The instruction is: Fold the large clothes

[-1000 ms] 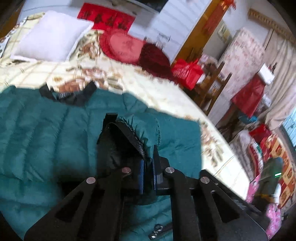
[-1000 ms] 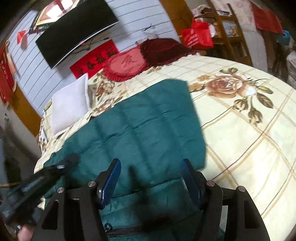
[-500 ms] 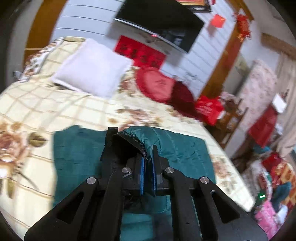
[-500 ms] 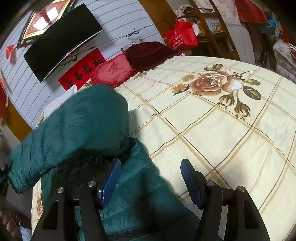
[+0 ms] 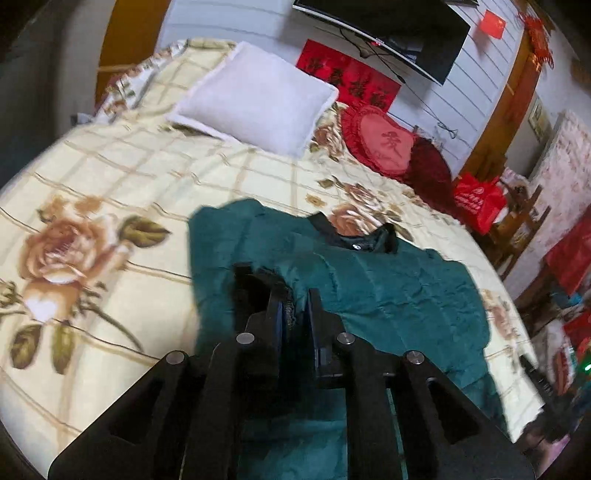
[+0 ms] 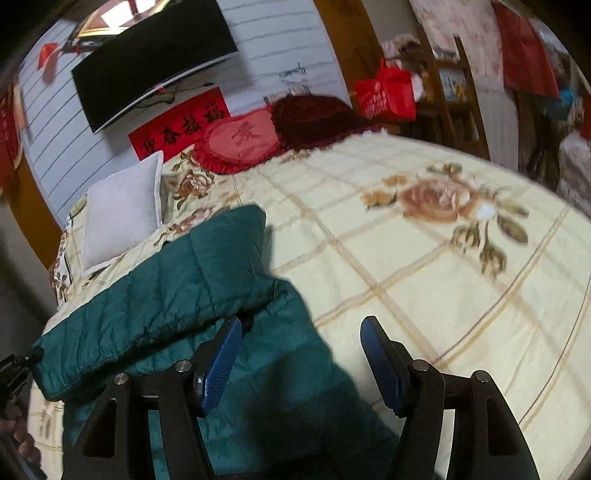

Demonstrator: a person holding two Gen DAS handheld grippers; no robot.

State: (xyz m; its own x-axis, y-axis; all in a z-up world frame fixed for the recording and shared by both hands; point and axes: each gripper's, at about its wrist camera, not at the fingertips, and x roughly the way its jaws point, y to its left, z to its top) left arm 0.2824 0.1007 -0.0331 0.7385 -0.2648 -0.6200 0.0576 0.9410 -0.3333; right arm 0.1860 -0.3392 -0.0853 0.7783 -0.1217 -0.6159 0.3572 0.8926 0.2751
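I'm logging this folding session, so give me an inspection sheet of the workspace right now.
Surface: bed with floral checked bedspread.
Job's things: green quilted jacket, sleeve folded across its body, black collar toward the pillows.
Clutter: white pillow, red heart cushion, dark red cushion.
Grippers: left tool jaws opening, sleeve cuff between them; right tool open, holding nothing.
Cables: thin wires under the wall television.
Surroundings: red bag, wooden shelf, red wall banner.
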